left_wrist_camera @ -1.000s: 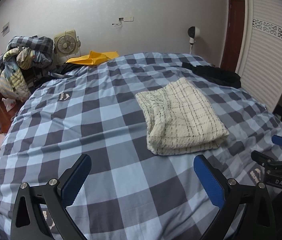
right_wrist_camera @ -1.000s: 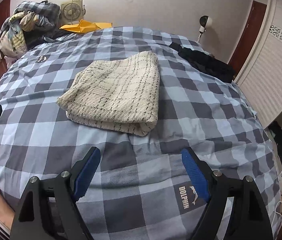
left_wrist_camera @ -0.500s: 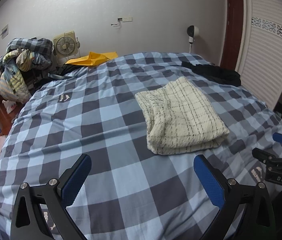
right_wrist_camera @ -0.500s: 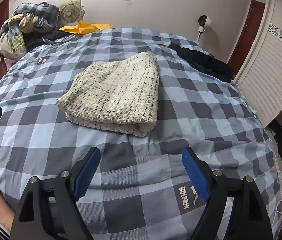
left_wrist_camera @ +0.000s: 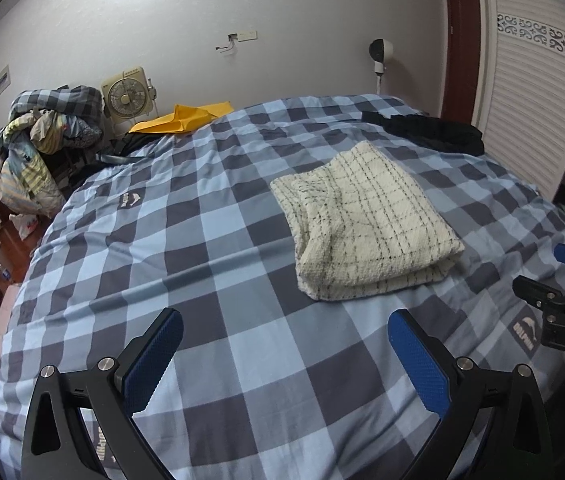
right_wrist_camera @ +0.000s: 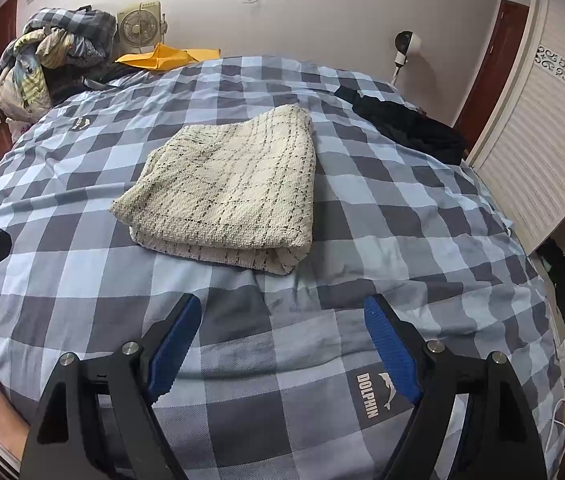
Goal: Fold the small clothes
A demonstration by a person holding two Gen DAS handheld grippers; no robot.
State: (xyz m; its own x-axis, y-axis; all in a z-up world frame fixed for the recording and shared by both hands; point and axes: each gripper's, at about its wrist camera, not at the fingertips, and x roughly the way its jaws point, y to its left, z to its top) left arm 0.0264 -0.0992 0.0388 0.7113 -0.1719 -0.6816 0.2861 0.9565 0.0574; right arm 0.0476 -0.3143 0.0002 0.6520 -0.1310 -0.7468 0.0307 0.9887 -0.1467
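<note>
Cream checked sweater (left_wrist_camera: 366,220) already folded into a neat rectangle, lying on the checked bed (left_wrist_camera: 186,264) at about 1 o'clock from the left claw (left_wrist_camera: 284,350) and at 12 o'clock from the right claw (right_wrist_camera: 282,334). Both claws released, spread wide, holding nothing, well apart from the garment. Judged finished for this piece; black garment (right_wrist_camera: 410,128) at 2 o'clock perhaps left to fold.
</note>
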